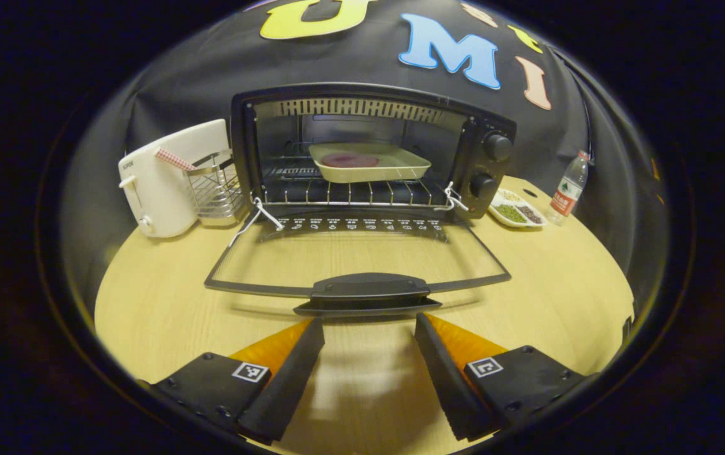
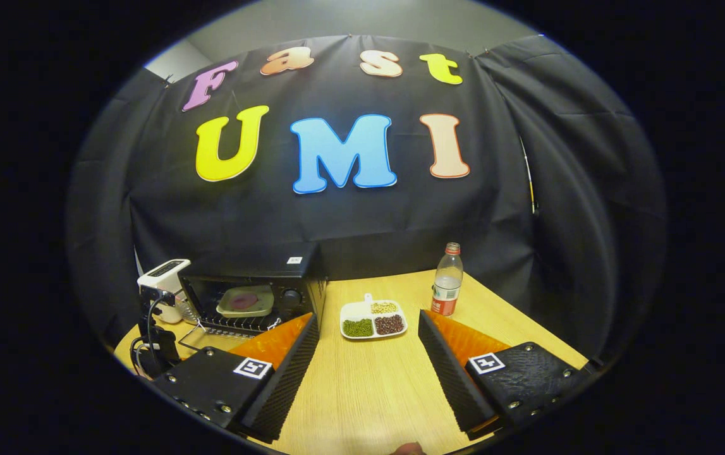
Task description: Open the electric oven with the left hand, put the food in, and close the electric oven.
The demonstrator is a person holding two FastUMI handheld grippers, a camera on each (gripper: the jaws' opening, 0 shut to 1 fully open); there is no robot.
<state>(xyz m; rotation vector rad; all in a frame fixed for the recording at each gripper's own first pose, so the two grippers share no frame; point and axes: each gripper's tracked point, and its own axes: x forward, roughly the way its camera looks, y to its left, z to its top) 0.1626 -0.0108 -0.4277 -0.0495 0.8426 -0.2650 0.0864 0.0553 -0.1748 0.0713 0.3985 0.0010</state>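
Left gripper (image 1: 368,332) is spread wide with nothing in it, hovering just short of the handle (image 1: 368,292) on the oven's dropped-down door (image 1: 356,256). Inside the open oven (image 1: 371,148), the tray with the food (image 1: 368,162) sits on the rack. Right gripper (image 2: 368,328) is open and empty too, over the table (image 2: 368,392), well right of the oven, with a snack dish (image 2: 373,319) and water bottle (image 2: 447,279) beyond it.

The food (image 1: 349,160) in the oven's tray (image 1: 368,163) is too small to identify.
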